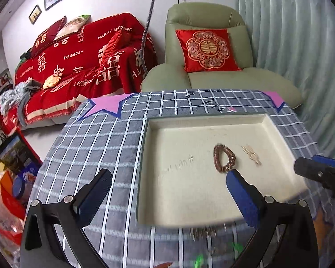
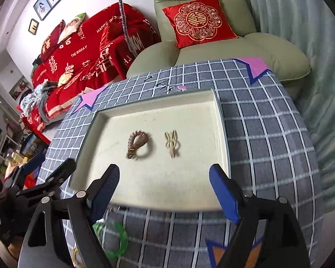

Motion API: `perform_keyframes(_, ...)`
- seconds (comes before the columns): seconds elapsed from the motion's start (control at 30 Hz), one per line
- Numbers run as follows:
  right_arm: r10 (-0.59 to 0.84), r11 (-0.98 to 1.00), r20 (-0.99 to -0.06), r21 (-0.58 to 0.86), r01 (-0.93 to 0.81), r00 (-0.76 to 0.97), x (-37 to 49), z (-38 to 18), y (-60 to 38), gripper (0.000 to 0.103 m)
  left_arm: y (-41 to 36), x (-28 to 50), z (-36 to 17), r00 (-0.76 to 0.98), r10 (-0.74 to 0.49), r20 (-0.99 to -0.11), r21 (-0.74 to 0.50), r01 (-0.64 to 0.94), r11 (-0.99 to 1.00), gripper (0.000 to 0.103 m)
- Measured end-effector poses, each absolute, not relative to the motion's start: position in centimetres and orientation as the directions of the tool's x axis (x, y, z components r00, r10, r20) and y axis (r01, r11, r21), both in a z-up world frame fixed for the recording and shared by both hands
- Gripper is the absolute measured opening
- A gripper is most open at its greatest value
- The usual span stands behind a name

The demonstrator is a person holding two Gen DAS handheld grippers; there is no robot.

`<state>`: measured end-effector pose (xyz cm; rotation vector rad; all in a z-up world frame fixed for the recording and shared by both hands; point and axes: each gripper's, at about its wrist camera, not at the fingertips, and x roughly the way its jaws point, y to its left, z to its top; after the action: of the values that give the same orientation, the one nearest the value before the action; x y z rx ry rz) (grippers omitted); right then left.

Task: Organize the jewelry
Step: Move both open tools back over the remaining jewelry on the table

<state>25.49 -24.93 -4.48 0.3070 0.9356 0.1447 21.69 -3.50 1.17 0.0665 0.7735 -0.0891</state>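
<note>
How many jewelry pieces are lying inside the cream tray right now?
2. A brown beaded bracelet lies near the middle of the tray, and a pale gold piece sits to its right, apart from it. Nothing hides the tray floor.

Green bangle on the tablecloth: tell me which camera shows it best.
The right wrist view. There the green bangle lies as a near-whole ring on the checked tablecloth, near the tray, partly behind the right gripper. The left wrist view catches only blurred green scraps at its bottom edge.
</note>
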Motion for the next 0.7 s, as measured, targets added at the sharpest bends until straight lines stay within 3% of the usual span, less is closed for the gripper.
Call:
perform_keyframes(0.37,0.33,0.908,-0.725,0.419,0.007,0.604,18.0,-4.8,-25.1,0.086,0.4,11.1,0.4,0.697,-0.024,-0.716,-0.016,0.018,1.0,0.103)
perform_keyframes(0.7,0.286,0.943,-0.776,0.332,-0.023,0.562,13.5,-4.8,-23.6,0.086,2.7,6.9,-0.8,0.668,-0.005,-0.744,-0.033,-0.029,0.999,0.103)
